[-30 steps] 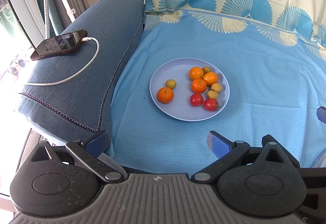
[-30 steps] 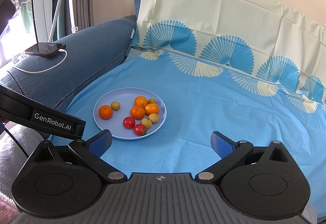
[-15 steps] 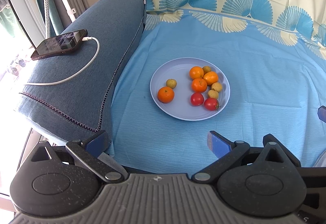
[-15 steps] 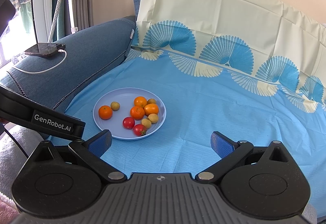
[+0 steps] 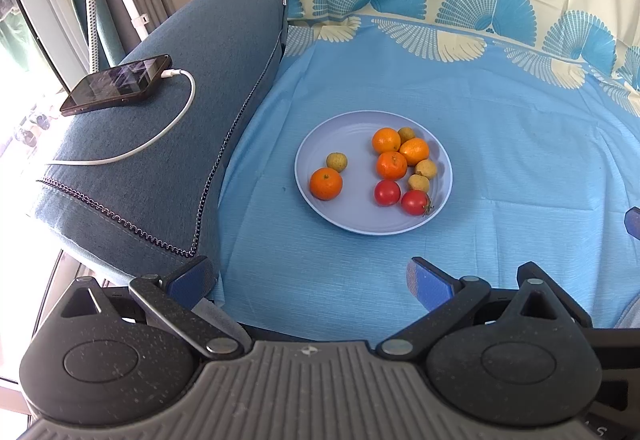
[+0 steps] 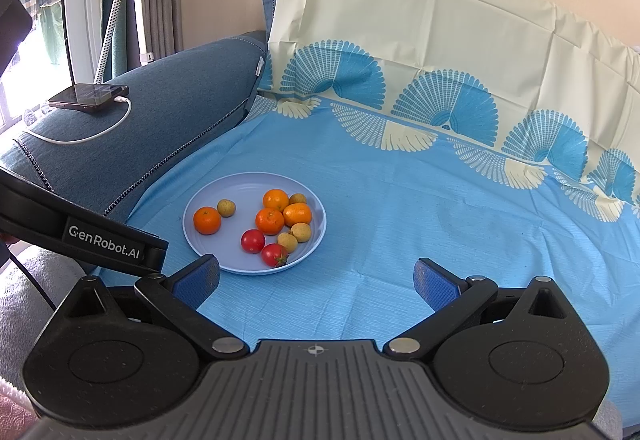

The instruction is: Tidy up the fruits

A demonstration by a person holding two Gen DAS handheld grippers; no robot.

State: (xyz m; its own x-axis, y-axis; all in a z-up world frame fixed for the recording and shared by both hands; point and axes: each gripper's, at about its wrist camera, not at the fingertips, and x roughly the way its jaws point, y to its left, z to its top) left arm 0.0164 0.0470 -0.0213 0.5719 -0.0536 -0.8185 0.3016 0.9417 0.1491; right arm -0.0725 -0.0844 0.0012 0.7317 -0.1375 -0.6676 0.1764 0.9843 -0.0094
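Note:
A pale blue plate (image 5: 352, 216) (image 6: 200, 240) lies on the blue sheet and holds several tangerines, two red tomatoes and several small yellow-green fruits. One tangerine (image 5: 326, 183) (image 6: 207, 220) and one small fruit (image 5: 337, 161) (image 6: 226, 207) sit apart on the plate's left side. The two tomatoes (image 5: 387, 192) (image 6: 253, 241) lie at the near right. My left gripper (image 5: 310, 278) is open, hovering short of the plate with nothing between its fingers. My right gripper (image 6: 318, 278) is open too, with the plate ahead to its left.
A blue sofa armrest (image 5: 168, 144) rises left of the plate, carrying a phone (image 5: 116, 84) on a white charging cable (image 5: 160, 136). A cream and blue patterned sheet (image 6: 440, 52) covers the backrest. The left gripper's body (image 6: 80, 232) reaches in at the right wrist view's left.
None of the fruit has moved. Both grippers stay open and almost still, with only a slight drift of the views.

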